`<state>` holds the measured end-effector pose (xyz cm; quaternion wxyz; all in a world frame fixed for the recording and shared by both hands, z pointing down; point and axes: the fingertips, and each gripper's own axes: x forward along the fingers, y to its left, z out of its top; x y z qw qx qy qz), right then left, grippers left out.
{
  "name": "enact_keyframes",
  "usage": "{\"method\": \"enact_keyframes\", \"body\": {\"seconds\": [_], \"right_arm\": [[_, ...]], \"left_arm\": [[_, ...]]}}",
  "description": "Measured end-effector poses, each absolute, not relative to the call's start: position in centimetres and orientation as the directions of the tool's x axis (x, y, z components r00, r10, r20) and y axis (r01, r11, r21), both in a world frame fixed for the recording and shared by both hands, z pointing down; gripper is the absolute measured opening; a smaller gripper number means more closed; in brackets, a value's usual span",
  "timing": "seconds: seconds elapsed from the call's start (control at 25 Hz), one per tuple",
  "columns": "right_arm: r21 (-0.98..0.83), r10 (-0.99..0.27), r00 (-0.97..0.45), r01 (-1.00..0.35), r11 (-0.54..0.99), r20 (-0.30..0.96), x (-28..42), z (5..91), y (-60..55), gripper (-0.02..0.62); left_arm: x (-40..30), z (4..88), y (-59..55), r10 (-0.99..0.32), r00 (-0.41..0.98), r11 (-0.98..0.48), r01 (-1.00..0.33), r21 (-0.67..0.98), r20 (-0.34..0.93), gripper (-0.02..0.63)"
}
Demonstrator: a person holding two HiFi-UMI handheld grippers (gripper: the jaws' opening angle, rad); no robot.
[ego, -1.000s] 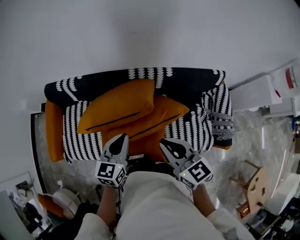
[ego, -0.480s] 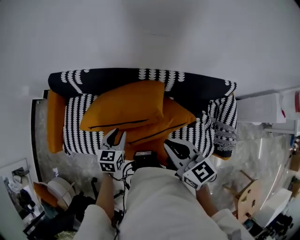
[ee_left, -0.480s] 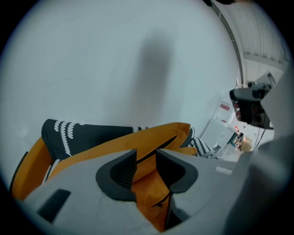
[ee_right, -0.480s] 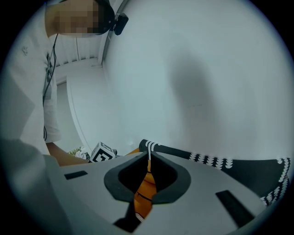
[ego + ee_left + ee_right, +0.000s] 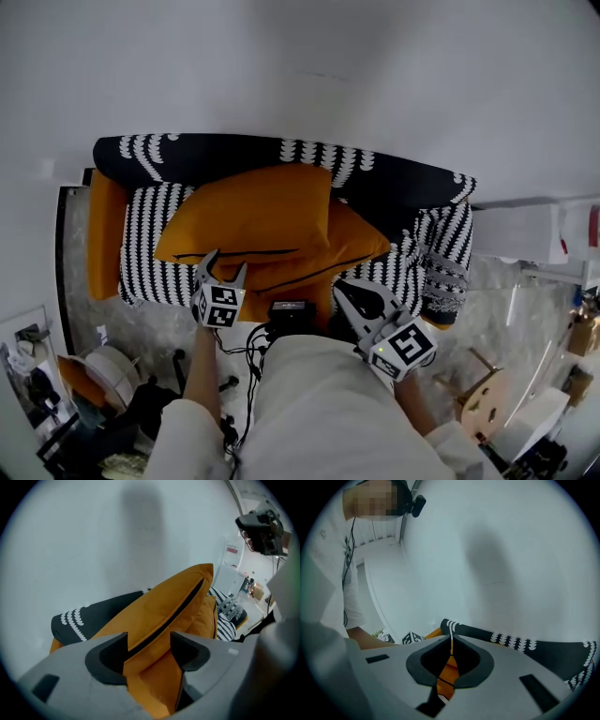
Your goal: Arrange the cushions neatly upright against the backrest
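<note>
Two orange cushions lie flat on the black-and-white patterned sofa. The upper cushion overlaps the lower cushion, and both stop short of the dark backrest. My left gripper is at the upper cushion's front edge. Its jaws have just been opening and now stand open. In the left gripper view the cushion's seamed edge lies between the jaws of the left gripper, with no pad pressing on it. My right gripper hangs shut and empty by the lower cushion's front; the right gripper faces the backrest.
A white cabinet stands right of the sofa, with a wooden stool on the marble floor in front of it. Clutter with a white roll sits at the lower left. The wall rises directly behind the sofa.
The left gripper has dropped forward to the upper cushion's front edge and gone from shut to open. The right gripper has drifted slightly and stays shut.
</note>
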<state>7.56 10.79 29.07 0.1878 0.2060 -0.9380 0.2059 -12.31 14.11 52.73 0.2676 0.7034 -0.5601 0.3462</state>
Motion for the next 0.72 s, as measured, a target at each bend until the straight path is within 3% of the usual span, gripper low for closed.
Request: {"method": "enact_keyframes", "body": {"seconds": [0.44,0.72], "right_arm": [[-0.297,-0.324,-0.826,-0.487,0.821,0.461,6.6,29.3,10.1,0.009],[-0.293,-0.348,-0.816,-0.511,0.808,0.462,6.8,29.3,9.8,0.009]], "left_arm": [[-12.6,55.4,12.9,-0.56,0.192,-0.222,-0.972,0.077,0.806,0.266],[-12.6,55.0,12.1,-0.577,0.198,-0.213,-0.973,0.088,0.792,0.168]]}}
